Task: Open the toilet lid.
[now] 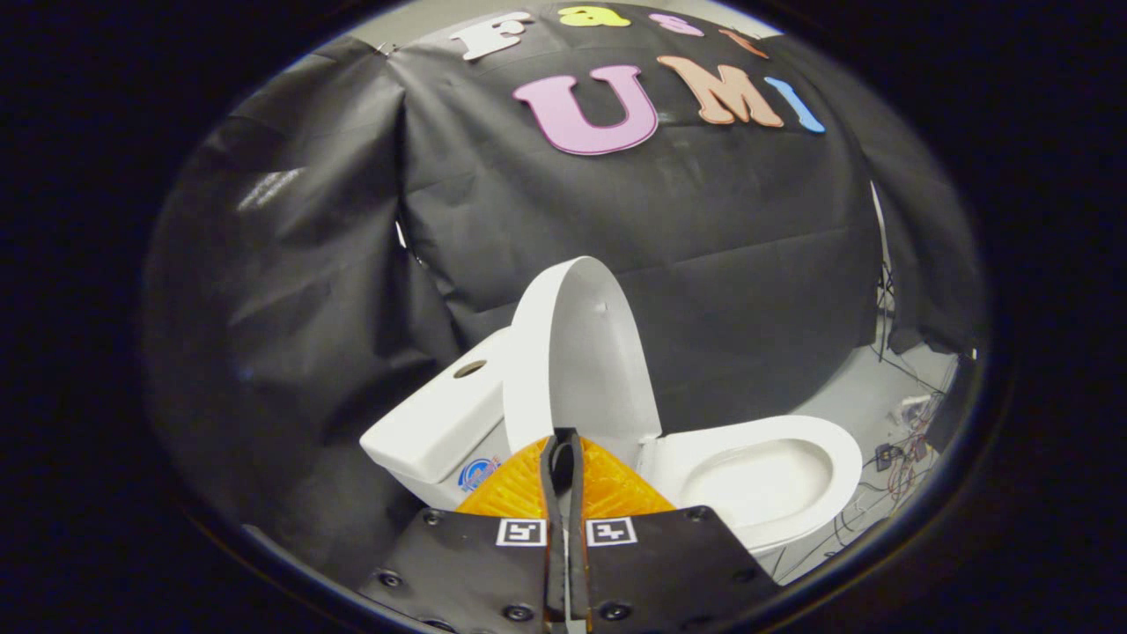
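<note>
- White plastic, the toilet lid (577,352) stands raised, close to upright, its inner face turned toward the bowl and its back edge just beside the cistern (436,427).
- I judge the lifting itself done: the lid is off the seat and nothing of mine is holding it up.
- Whether it leans against the cistern or balances a little short of it I cannot tell from here; the two look touching or nearly so.
- My tool (564,458) is closed, its two fingers pressed together with only a thin slit between them, and they grip nothing.
- The fingertips sit just in front of the lid's lower edge, near the hinge end; I cannot tell whether they touch it.
- The seat (797,440) lies flat on the bowl, open to view, with the pale bowl hollow (757,480) inside it.
- The cistern has a round button hole on top and a small sticker on its side.
- What is left, as I see it: make sure the lid rests back and stays, then draw my tool clear.
- On the floor (867,396) beyond the bowl, a tangle of cables (902,458) lies near the dark cloth wall (352,264).
</note>
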A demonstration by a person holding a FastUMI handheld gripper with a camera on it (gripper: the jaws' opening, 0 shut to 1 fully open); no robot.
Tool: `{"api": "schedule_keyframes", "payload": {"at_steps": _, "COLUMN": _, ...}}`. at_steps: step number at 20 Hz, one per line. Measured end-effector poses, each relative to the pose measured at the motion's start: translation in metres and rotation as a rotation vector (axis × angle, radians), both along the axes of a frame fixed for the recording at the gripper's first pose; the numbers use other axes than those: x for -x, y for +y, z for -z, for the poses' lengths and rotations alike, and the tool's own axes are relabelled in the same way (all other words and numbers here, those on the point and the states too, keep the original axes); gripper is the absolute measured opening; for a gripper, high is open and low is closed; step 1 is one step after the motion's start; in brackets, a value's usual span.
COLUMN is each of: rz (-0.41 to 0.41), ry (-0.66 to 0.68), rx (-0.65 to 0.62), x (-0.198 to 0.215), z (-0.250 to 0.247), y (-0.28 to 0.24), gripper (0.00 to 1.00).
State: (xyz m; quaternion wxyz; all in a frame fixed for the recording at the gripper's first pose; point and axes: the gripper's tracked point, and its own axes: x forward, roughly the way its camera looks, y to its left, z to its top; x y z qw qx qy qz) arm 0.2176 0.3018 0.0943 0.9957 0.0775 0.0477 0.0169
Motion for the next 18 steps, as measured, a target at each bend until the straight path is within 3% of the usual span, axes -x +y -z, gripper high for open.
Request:
{"api": "schedule_keyframes", "payload": {"at_steps": 12, "rz": -0.031, "ry": 0.012, "rx": 0.136, "x": -0.024, "z": 0.004, "y": 0.055, "gripper": 0.02}}
{"api": "schedule_keyframes", "payload": {"at_steps": 13, "rz": -0.034, "ry": -0.010, "rx": 0.130, "x": -0.025, "z": 0.001, "y": 0.057, "gripper": 0.16}}
{"api": "schedule_keyframes", "payload": {"at_steps": 18, "rz": -0.053, "ry": -0.005, "rx": 0.116, "x": -0.024, "z": 0.003, "y": 0.060, "gripper": 0.16}}
